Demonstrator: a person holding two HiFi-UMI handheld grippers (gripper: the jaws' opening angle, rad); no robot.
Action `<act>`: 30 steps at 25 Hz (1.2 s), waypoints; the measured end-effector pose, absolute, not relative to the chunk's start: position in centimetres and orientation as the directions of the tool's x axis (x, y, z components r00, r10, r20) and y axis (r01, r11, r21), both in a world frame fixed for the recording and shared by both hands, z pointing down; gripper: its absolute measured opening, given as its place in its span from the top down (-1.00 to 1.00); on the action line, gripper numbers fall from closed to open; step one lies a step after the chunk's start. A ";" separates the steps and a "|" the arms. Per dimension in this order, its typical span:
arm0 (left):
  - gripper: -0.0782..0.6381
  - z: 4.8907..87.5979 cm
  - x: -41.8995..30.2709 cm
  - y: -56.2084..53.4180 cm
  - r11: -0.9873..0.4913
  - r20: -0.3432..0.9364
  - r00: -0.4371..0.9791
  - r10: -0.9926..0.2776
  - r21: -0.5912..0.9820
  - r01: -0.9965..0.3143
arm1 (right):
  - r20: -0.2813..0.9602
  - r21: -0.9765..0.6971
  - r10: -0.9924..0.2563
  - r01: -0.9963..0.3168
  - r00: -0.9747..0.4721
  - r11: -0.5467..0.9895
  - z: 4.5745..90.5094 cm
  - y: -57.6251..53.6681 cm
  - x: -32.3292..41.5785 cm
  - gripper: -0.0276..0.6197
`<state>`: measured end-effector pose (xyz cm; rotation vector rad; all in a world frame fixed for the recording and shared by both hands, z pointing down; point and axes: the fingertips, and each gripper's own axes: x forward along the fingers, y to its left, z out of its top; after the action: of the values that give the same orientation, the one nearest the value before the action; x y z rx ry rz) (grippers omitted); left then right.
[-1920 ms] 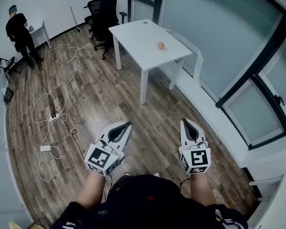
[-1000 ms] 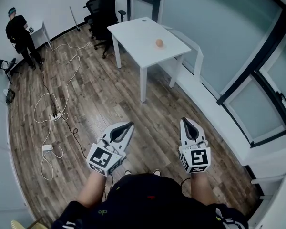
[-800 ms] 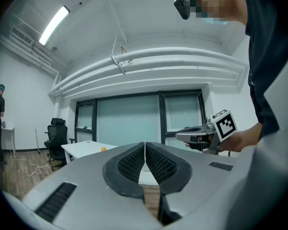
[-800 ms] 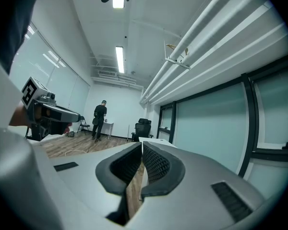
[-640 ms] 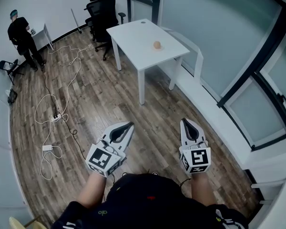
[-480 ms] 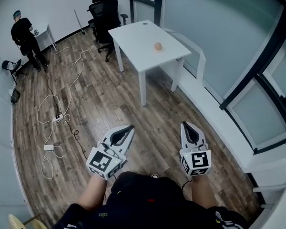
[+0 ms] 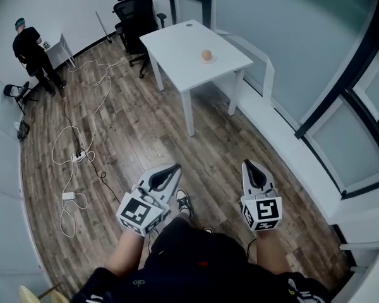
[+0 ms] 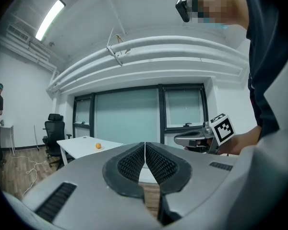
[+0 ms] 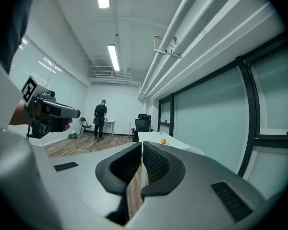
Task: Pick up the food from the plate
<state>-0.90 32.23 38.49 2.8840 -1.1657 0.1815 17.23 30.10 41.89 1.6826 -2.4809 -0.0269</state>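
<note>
Right at the bottom of the head view, the person's dark clothing [image 7: 189,264] fills the edge, with a small pale logo on it that's too tiny to read, and one shoe [image 7: 184,202] pokes out over the wooden floor [image 7: 139,131]. Both arms are out front: the left hand-held gripper [image 7: 175,166] has its jaws pressed together with nothing between them, and the right hand-held gripper [image 7: 248,163] is closed and empty as well. Each carries a marker cube, left [image 7: 139,212] and right [image 7: 261,211], showing black-and-white square patterns and no words. Off to the left, cables [image 7: 66,137] loop across the boards past a power strip [image 7: 79,156] and a white adapter [image 7: 69,196]. On the right, a low white ledge [image 7: 284,137] runs along the glass wall [image 7: 278,36]. A stretch of floor separates the grippers from the white tabletop [image 7: 177,40], well apart from both. The food [image 7: 206,55], small, round and orange, sits near the tabletop's far right side on a plate [image 7: 206,60] barely distinguishable from the white surface. A white frame chair [image 7: 258,62] stands just beside the table, black office chairs [image 7: 136,11] behind it. Farthest back, a person in dark clothes [image 7: 30,49] stands by a small white side table [image 7: 60,45], a folding chair [image 7: 12,92] nearby.
</note>
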 end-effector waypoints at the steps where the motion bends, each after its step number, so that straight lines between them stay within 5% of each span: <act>1: 0.71 38.7 -0.6 31.5 -0.724 0.118 0.718 -0.687 -0.023 -0.689 | 0.108 0.099 -0.928 -0.925 -0.358 0.368 41.9 29.6 17.5 0.83; 10: 0.71 38.7 0.1 22.0 -0.772 0.103 0.766 -0.635 -0.045 -0.634 | 0.116 0.127 -0.949 -0.943 -0.292 0.306 41.4 21.0 18.6 0.83; 30: 0.71 39.8 -10.2 -0.7 -0.762 0.115 0.759 -0.640 0.027 -0.647 | 0.136 0.178 -0.934 -0.919 -0.331 0.352 40.8 -0.9 7.8 0.83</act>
<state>-10.19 -0.71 39.79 2.8857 -1.0567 0.1523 7.80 -0.88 40.78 1.6727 -2.3998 -0.1012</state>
